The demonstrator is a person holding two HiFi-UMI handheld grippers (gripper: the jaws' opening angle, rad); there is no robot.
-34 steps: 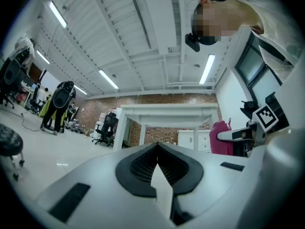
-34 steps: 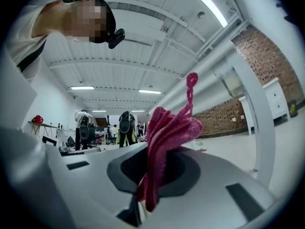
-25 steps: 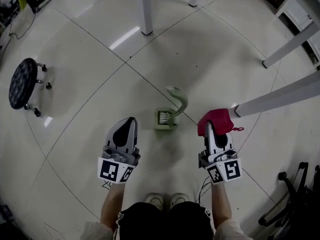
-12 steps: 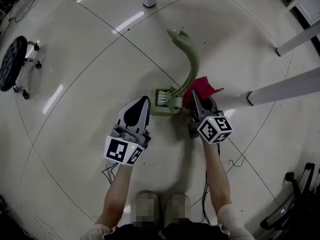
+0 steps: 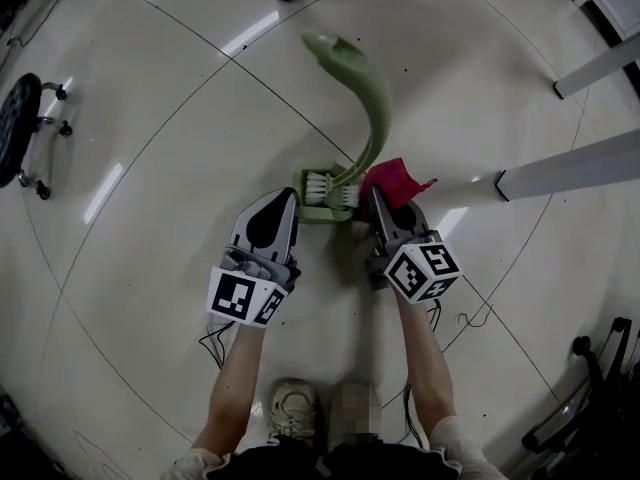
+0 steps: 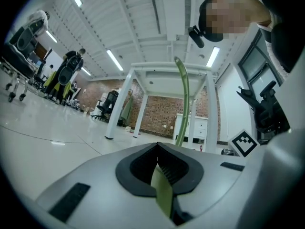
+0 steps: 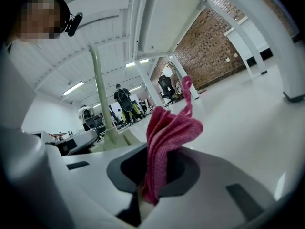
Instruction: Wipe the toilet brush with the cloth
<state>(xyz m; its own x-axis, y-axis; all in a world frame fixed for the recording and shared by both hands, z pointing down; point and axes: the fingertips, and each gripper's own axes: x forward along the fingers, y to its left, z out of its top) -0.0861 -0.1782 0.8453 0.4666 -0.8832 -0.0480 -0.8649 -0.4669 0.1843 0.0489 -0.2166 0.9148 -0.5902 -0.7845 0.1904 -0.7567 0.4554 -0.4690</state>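
While left tool (image 5: 288, 197) clamps thin green base (image 5: 318, 214), right tool (image 5: 376, 198) pinches fuzzy cloth (image 5: 396, 182).

Tiled floor (image 5: 130, 298), table legs (image 5: 570, 165), prob. stool (image 5: 15, 128)

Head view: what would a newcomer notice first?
The red cloth clamped in the right gripper, right beside the green toilet brush. The brush stands in its holder on the floor, curved handle rising toward the camera; the shut left gripper sits at the holder's other side.

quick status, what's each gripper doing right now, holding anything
Left tongs: closed, with nothing seen held.
Right tongs: closed on the crumpled pink-red cloth.
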